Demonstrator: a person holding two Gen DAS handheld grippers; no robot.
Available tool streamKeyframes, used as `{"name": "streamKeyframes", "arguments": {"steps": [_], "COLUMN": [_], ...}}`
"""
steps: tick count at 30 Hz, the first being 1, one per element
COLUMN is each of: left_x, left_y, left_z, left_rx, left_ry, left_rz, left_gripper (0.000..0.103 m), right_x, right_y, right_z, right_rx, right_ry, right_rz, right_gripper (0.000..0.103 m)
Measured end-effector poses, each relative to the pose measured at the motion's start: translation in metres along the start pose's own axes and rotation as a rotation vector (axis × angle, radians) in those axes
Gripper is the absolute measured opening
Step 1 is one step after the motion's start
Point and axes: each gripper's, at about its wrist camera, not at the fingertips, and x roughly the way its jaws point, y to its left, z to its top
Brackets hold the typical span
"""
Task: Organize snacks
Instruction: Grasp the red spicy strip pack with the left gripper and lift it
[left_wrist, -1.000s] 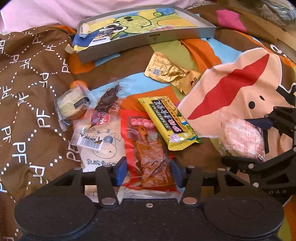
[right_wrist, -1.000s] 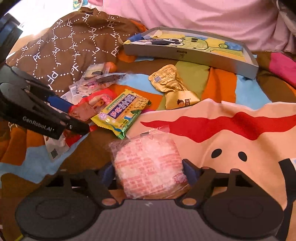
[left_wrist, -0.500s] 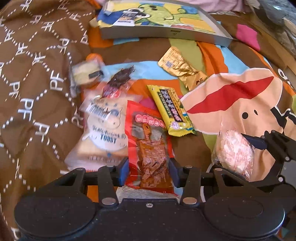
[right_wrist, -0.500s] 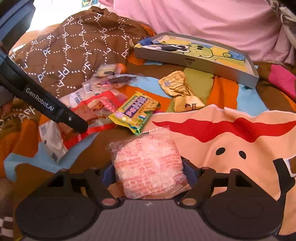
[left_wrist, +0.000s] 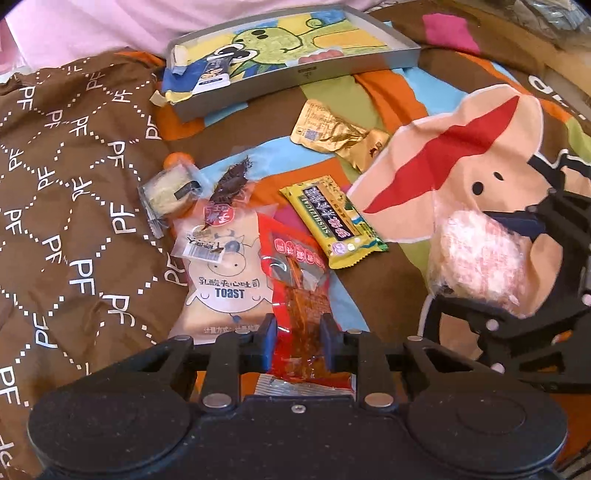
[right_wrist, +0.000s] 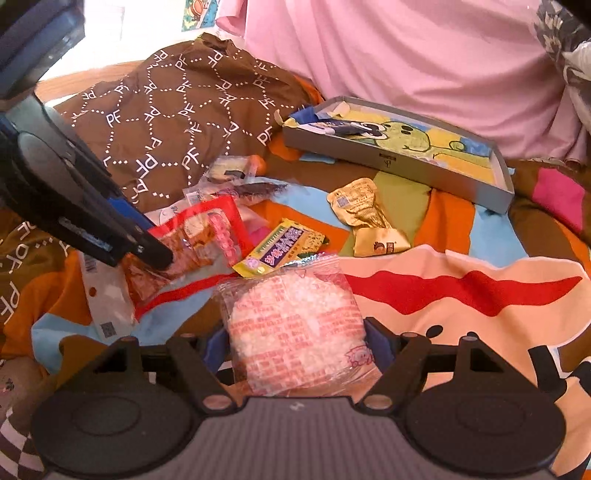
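My left gripper (left_wrist: 297, 345) is shut on a red spicy-strip packet (left_wrist: 301, 291), held just above the bedspread. My right gripper (right_wrist: 301, 350) is shut on a clear-wrapped pink rice cake (right_wrist: 295, 325); the same rice cake (left_wrist: 480, 258) shows at the right of the left wrist view. In the right wrist view the red packet (right_wrist: 195, 243) hangs at the left from the left gripper. On the cloth lie a white toast bag (left_wrist: 218, 284), a yellow bar (left_wrist: 332, 221), a gold packet (left_wrist: 336, 136), a dark dried-snack packet (left_wrist: 229, 188) and a small cake packet (left_wrist: 170, 192).
A grey cartoon-lined tray (left_wrist: 306, 70) sits at the back with a blue packet (left_wrist: 210, 74) in its left end; the same tray (right_wrist: 399, 155) shows in the right wrist view. A brown PF blanket (left_wrist: 66, 177) bunches on the left, pink fabric (right_wrist: 406, 55) behind.
Both grippers have risen and tilted back toward the tray with their packets in them. The left gripper's jaws have squeezed the red packet narrower.
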Motion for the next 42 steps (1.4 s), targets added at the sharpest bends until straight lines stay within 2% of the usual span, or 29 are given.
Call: {"name": "streamKeyframes", "arguments": {"steps": [4,7,11,14,15,16,22,29,33,36,42], "left_x": [0.002,0.003,0.015,0.026,0.028,0.03,0.013,-0.008,-0.019,-0.025,-0.026], "left_y": [0.002,-0.005,-0.011,-0.012,-0.013,-0.014,-0.021,-0.016,-0.015,-0.011,-0.003], "left_z": [0.002,0.001,0.0,0.0,0.0,0.0,-0.009,-0.016,-0.016,-0.013,0.006], "left_rx": [-0.067,-0.058,-0.074,-0.11,-0.113,-0.108,-0.018,-0.019,-0.018,-0.064,-0.147], "left_ry": [-0.01,-0.025,-0.016,-0.014,-0.01,-0.008,-0.068,-0.124,-0.189,-0.245,-0.299], "left_rz": [-0.062,-0.087,-0.111,-0.131,-0.126,-0.116,-0.098,-0.097,-0.104,-0.117,-0.131], "left_gripper": [0.029,0.033,0.034,0.031,0.025,0.023,0.022,0.021,0.021,0.021,0.021], "right_x": [-0.001,0.0,0.003,0.004,0.004,0.005,0.006,-0.003,-0.01,-0.015,-0.021], "right_y": [-0.001,-0.003,-0.005,-0.006,-0.006,-0.006,-0.006,-0.004,-0.006,-0.009,-0.019], "right_z": [0.001,0.0,-0.001,-0.002,-0.003,-0.003,-0.003,0.0,0.003,0.006,0.01], "right_rx": [-0.001,0.007,0.016,0.021,0.021,0.022,0.021,0.007,0.016,0.039,0.087], "right_ry": [-0.006,-0.001,0.004,0.005,0.007,0.008,0.002,-0.039,-0.077,-0.1,-0.142], "right_rz": [-0.002,-0.001,-0.005,-0.009,-0.011,-0.013,-0.007,-0.015,-0.016,0.0,-0.004], "right_gripper": [0.078,0.078,0.078,0.078,0.078,0.078,0.078,0.078,0.078,0.078,0.078]}}
